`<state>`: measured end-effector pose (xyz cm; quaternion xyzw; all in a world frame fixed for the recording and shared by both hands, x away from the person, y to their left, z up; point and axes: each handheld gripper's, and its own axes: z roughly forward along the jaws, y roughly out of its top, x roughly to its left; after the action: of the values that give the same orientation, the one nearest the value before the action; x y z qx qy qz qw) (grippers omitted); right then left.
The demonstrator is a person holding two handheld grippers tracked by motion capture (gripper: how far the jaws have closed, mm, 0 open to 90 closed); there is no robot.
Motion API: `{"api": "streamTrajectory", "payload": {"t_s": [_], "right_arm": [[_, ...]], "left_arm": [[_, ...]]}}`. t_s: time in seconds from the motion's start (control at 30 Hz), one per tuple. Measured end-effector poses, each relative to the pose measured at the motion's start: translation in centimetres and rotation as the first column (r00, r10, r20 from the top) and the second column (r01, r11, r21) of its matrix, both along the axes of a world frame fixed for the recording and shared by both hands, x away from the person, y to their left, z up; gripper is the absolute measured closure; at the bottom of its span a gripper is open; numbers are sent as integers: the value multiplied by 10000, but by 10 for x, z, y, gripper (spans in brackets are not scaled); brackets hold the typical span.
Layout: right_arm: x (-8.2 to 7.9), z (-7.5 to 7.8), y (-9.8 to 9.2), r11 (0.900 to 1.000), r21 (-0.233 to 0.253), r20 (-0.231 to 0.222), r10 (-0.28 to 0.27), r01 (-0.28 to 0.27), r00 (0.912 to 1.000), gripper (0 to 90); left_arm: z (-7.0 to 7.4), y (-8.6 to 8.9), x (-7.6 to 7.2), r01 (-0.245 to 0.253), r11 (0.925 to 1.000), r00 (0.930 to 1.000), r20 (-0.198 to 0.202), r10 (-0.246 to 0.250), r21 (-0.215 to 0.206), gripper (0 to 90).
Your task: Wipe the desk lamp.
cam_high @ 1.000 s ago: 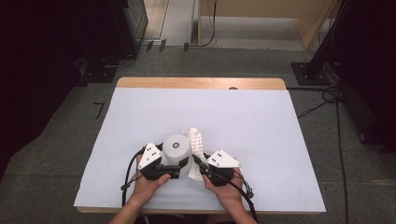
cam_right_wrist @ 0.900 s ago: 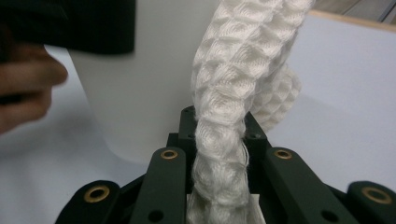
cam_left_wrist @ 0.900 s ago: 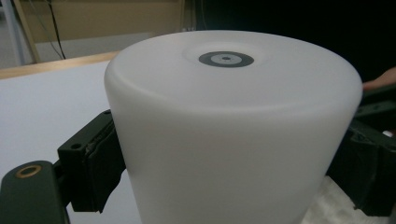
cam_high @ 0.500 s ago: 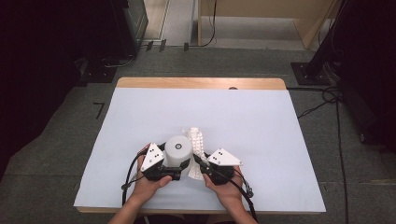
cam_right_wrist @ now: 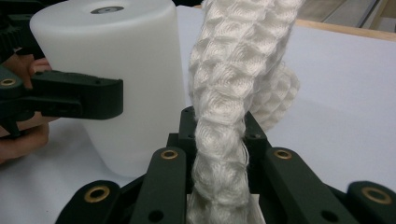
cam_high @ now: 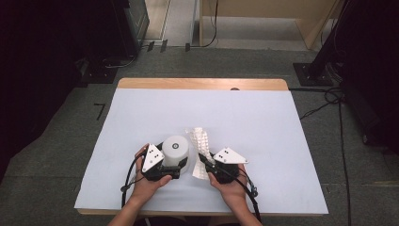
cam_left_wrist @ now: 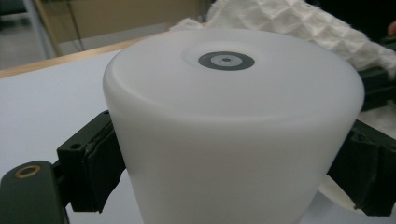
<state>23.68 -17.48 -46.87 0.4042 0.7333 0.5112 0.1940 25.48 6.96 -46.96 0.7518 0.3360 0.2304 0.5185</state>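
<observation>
On the white table, near its front edge, the left gripper clamps the upturned white cup while the right gripper pinches the waffle cloth beside it; a hard wipe could tip the cup loose.

1. We see a matte white cup with a dark grey ring mark on its top.
2. We note a white cloth with a raised waffle weave.
3. Our grippers' jaws are black, with brass-coloured rivets.
4. The table is pale blue-white, with a light wooden far edge.
</observation>
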Motion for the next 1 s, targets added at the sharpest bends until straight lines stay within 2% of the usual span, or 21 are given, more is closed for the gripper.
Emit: {"api": "streamTrajectory", "payload": {"t_s": [0.03, 0.13, 0.23, 0.27, 0.33, 0.37, 0.4, 0.53, 0.6, 0.63, 0.7, 0.73, 0.8, 0.9, 1.0], "right_arm": [[0, -1, 0, 10000, -19, 9, 2, -2, 10000, 768], [1, -2, -2, 10000, -30, -66, -46, 46, 10000, 768], [2, -2, -3, 9999, -44, -65, -106, 106, 9999, 768], [2, -3, -4, 9999, -23, -107, -130, 129, 9999, 768], [2, -4, -4, 9999, -36, -127, -160, 159, 9998, 768], [2, -4, -4, 9999, -34, -151, -135, 134, 9998, 768], [2, -4, -3, 9999, -78, -163, -120, 118, 9998, 768], [2, -6, 0, 9999, -113, -241, -17, 14, 9997, 768], [2, -8, 2, 9998, -159, -289, 101, -106, 9995, 768], [2, -9, 4, 9997, -159, -318, 165, -170, 9994, 768], [1, -11, 8, 9991, -241, -411, 330, -340, 9986, 769], [0, -11, 10, 9985, -297, -407, 444, -456, 9982, 769], [-2, -11, 14, 9974, -402, -341, 588, -601, 9977, 770], [-3, -8, 16, 9967, -325, -229, 731, -739, 9971, 770], [-6, -1, 15, 9976, -217, 13, 651, -651, 9979, 769]], "left_arm": [[0, 0, -1, -444, 9989, 9990, 49, 445, -131, 81], [4, 0, -3, -684, 9969, 9976, -122, 680, -400, 61], [4, -9, -9, -898, 9959, 9960, 14, 898, 93, 32], [3, -13, -11, -1179, 9927, 9930, 10, 1179, 262, 32], [1, -18, -11, -1633, 9851, 9860, -258, 1649, 533, 33], [-1, -20, -11, -1866, 9803, 9817, -268, 1886, 641, 45], [-2, -21, -12, -1939, 9788, 9805, -201, 1956, 655, 79], [-1, -15, -11, -1391, 9893, 9901, -112, 1397, 435, 86], [2, -9, -9, -1002, 9950, 9946, -267, 1001, -37, 86], [5, -4, -7, -669, 9967, 9970, -426, 650, -450, 86], [10, 4, -3, -167, 9916, 9979, -649, 84, -1279, 86], [12, 6, -3, -12, 9893, 9978, -655, -85, -1457, 87], [15, 8, -3, 203, 9902, 9984, -500, -274, -1382, 87], [15, 9, -2, 383, 9875, 9968, -632, -485, -1530, 87], [11, 4, -1, 700, 9912, 9940, -754, -788, -1128, 87]]}}
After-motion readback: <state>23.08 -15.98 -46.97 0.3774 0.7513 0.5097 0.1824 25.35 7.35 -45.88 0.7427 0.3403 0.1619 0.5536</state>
